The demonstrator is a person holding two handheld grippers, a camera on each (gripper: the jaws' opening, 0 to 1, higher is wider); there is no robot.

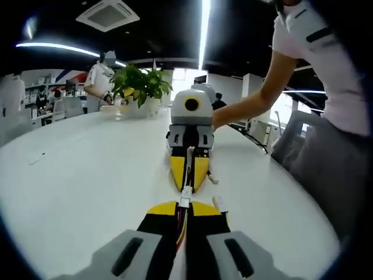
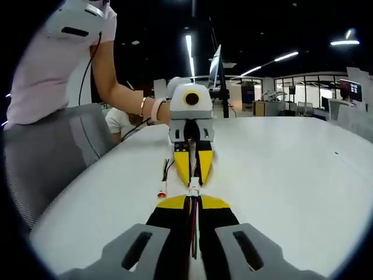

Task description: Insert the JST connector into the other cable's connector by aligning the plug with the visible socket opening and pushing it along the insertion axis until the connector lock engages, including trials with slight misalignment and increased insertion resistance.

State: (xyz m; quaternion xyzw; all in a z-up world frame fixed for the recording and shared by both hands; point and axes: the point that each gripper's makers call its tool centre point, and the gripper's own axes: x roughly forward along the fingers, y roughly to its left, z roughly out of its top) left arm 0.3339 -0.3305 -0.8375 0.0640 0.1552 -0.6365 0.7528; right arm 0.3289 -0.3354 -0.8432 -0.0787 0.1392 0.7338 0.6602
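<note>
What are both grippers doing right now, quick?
Left gripper: shut on its cable, white connector at the tips.
Right gripper: shut on its cable, white connector at the tips.

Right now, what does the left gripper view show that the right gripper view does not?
Only the left gripper view: a potted plant on the white table.

Only the right gripper view: a spare cable lying beside the grippers.

Both: the left gripper and right gripper face each other, each shut on a cable, with the white connectors meeting between them.
</note>
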